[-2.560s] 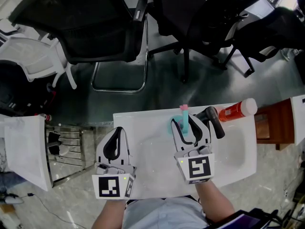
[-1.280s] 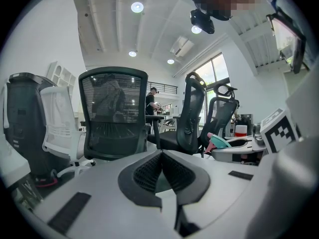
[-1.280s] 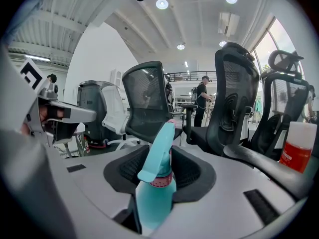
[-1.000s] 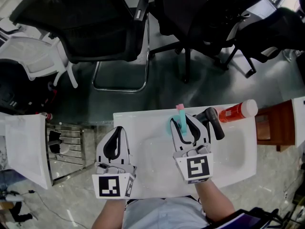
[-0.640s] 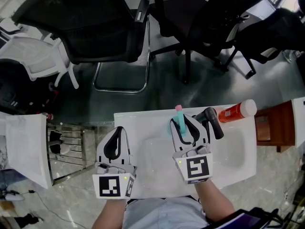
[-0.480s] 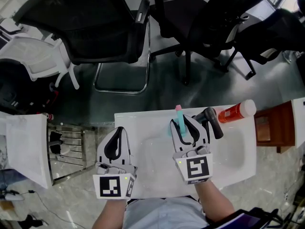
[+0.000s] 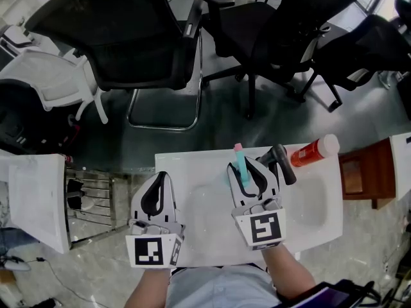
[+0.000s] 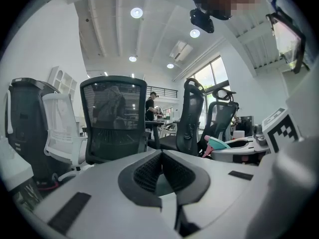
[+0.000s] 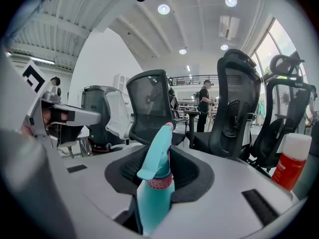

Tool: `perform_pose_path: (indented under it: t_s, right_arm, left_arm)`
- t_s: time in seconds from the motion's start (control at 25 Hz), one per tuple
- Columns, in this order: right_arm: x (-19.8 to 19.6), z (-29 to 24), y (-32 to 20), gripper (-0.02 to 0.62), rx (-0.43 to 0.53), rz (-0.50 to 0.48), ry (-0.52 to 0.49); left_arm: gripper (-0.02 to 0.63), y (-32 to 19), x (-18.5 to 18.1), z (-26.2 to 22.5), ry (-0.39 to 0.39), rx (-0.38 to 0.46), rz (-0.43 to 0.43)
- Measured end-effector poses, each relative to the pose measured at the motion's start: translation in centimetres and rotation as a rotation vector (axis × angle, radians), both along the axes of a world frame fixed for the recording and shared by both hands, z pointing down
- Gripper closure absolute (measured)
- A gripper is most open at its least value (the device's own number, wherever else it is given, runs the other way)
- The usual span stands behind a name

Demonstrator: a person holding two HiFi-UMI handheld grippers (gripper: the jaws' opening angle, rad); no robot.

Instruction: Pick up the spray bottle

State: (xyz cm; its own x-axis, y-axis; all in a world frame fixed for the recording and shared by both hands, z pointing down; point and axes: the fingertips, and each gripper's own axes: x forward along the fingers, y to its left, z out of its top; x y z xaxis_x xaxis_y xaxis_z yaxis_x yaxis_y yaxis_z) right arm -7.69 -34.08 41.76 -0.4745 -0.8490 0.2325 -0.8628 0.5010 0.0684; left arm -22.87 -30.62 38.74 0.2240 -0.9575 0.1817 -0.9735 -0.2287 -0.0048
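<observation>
While the right tongs (image 7: 252, 171) (image 9: 160, 169) clamp it, the teal plastic spray bottle (image 7: 239, 165) (image 9: 153, 190) with a pink collar and pink nozzle tip sits upright between their two black ribbed pads. Its trigger head rises above the jaws and leans slightly toward the left jaw. The jaws have just been closing, with the bottle between them, and the pads now press on its body. Whether its base touches the white surface (image 7: 192, 172) beneath cannot be told.

Just beside the right jaw, on its outer side, a black handled tool (image 7: 280, 162) lies on the surface, angled away from the tongs. Farther out on that same side, near the surface's far corner, stands a red bottle with a white cap (image 7: 313, 151) (image 9: 289, 161), well apart from the tongs.

The left tongs (image 7: 158, 177) (image 8: 160, 159) hover over the near left part of the surface, level with the right pair. Their jaws are pressed together with nothing between them.

Beyond both pairs of tongs, past the surface's far edge, black mesh office chairs (image 7: 122, 37) (image 8: 113, 118) (image 9: 152, 108) stand on the grey floor. A brown wooden box (image 7: 356, 177) sits off the surface's right end.
</observation>
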Motion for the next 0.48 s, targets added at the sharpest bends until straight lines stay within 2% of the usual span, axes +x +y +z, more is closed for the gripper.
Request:
perform_pose_path:
  t_s: [0.48]
  right_arm:
    - [-0.4, -4.5, 1.9, 0.486, 0.075, -0.027, -0.023]
  left_arm:
    - [0.588, 2.0, 0.3, -2.4, 0.008, 0.054, -0.003]
